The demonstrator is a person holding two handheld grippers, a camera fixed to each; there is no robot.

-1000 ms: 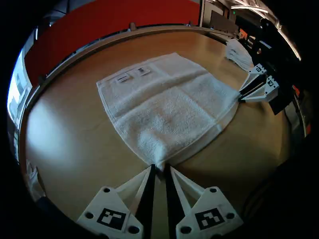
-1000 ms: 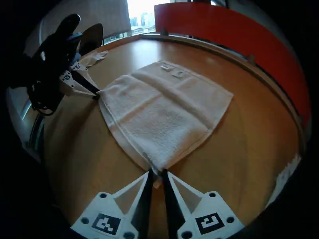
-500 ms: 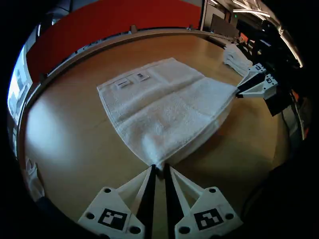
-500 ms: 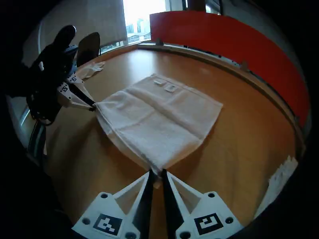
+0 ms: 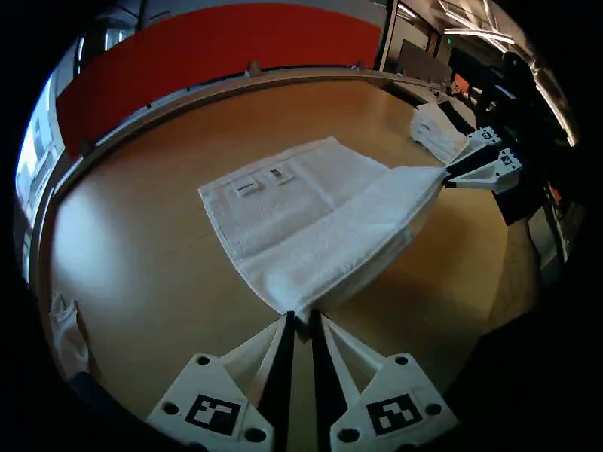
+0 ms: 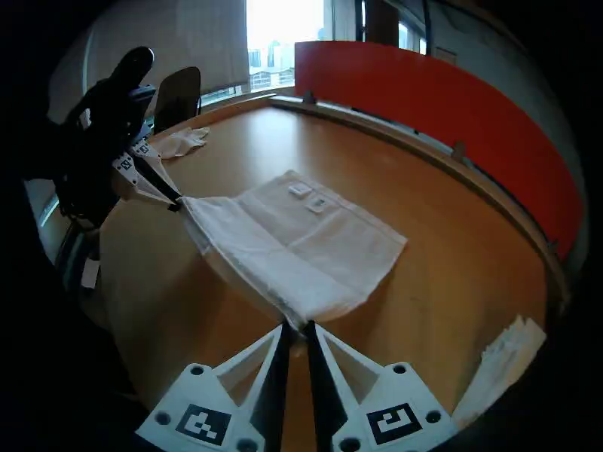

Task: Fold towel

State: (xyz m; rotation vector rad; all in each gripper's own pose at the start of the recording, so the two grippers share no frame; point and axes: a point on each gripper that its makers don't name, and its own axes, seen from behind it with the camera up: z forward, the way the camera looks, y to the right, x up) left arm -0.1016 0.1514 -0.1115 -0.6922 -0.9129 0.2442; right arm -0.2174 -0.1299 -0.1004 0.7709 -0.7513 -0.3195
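Holding the near edge of the towel [image 5: 316, 218] raised off the surface [image 5: 128, 248], left tool [image 5: 301, 322] and right tool [image 6: 296, 330] each pinch a corner, clamped tight on cloth; its far half lies flat; the fold looks just begun, carry-over yet to come.

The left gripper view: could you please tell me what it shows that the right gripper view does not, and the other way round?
The left gripper view adds ceiling light strips and an outside look at the right gripper, shut on one raised corner of the towel. The right gripper view adds a dark chair by the table and an outside look at the left gripper, shut on the other raised corner. Both share the white towel with its near edge lifted, the wooden table and the red panel behind it.
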